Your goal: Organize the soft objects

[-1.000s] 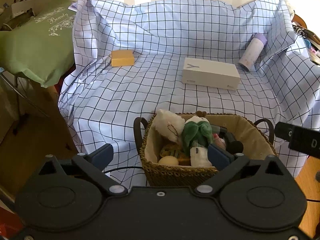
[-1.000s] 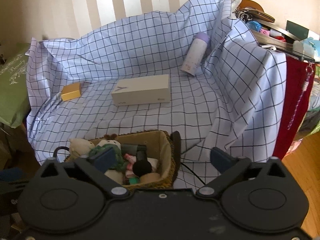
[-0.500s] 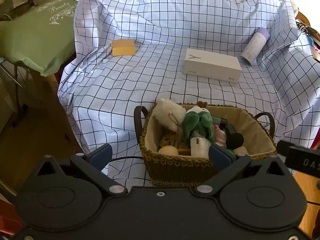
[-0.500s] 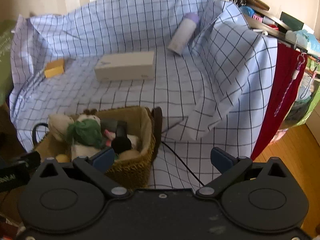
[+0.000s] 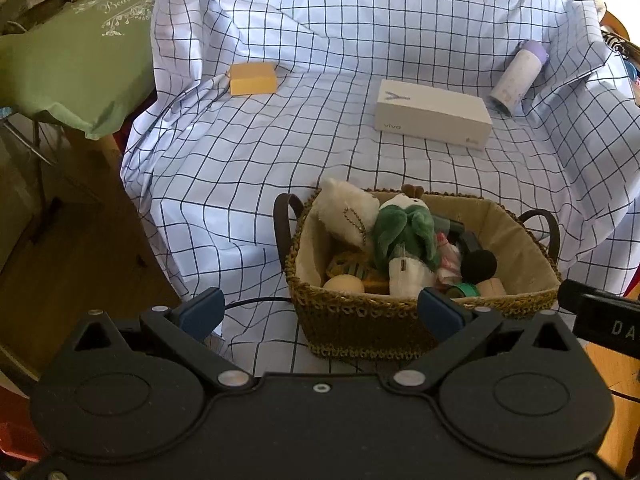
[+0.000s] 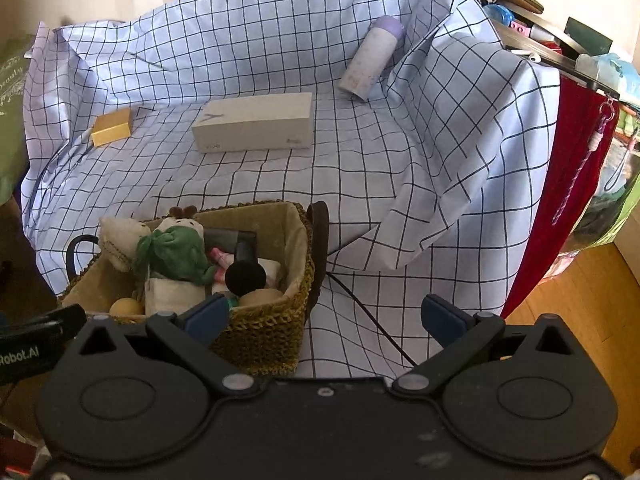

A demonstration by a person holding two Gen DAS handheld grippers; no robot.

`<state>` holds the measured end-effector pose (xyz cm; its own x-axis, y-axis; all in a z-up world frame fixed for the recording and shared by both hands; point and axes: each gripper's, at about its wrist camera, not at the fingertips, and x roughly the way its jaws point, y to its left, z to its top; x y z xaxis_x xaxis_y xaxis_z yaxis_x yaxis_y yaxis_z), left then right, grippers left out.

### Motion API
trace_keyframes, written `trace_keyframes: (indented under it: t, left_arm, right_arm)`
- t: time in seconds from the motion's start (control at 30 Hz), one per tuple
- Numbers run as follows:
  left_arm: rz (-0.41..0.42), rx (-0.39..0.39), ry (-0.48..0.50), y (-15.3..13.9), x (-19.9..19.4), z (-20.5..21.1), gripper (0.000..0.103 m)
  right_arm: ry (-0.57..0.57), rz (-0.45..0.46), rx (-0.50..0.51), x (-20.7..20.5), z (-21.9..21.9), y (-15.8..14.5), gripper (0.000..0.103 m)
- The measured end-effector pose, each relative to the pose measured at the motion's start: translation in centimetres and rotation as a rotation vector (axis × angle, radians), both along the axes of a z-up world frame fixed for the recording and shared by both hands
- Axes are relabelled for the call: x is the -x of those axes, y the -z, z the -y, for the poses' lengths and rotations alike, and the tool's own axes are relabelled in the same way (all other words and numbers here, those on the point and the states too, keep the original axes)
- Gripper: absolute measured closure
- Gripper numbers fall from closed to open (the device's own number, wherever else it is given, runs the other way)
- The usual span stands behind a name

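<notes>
Left wrist view: checked cloth [image 5: 280, 152] is draping the desk and bunching up at the back and right, thin and creased.
Basket [image 5: 360, 320]: woven, rectangular, fabric-lined, with dark loop handles, it is sitting at the near edge of the cloth, just ahead of both tools.
White box [image 5: 432, 114]: rigid, long, it is lying flat well behind the basket, with its long axis running left to right.
Bottle [image 5: 516, 78]: a pale cylinder with a lilac cap is leaning in the cloth folds at the back right.
Yellow block [image 5: 253, 79]: small and flat, it is resting at the back left.
Plush toys: a green one [image 5: 404, 232] and a cream one [image 5: 348, 216], both fuzzy and squashy, are standing up out of the basket's left half among small hard items.
Left tool [image 5: 320, 312]: fingers are spread wide and gripping nothing, with the right tip overlapping the basket's front rim.
Right tool [image 6: 326, 314]: it too is gaping wide and empty, with the basket off to its left.
Key relation: the toys are lying ahead and slightly right of the left tool, which looks nearer; the green toy's long axis is standing roughly upright.
</notes>
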<state>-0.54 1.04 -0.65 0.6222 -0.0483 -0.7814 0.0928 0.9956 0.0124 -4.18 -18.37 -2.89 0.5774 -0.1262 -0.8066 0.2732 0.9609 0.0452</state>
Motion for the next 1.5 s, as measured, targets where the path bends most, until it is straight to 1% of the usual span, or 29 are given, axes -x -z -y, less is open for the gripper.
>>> trace_keyframes:
  t: [0.53,1.5]
  left_arm:
    - [-0.034,0.002,0.003,0.38,-0.24,0.08,0.004]
    - [-0.044,-0.006,0.005,0.61,-0.37,0.30,0.004]
  right_arm:
    - [-0.021,-0.011,0.001,-0.06,-0.41,0.11,0.000]
    - [-0.029,-0.017,-0.005,-0.08,-0.64,0.18,0.000]
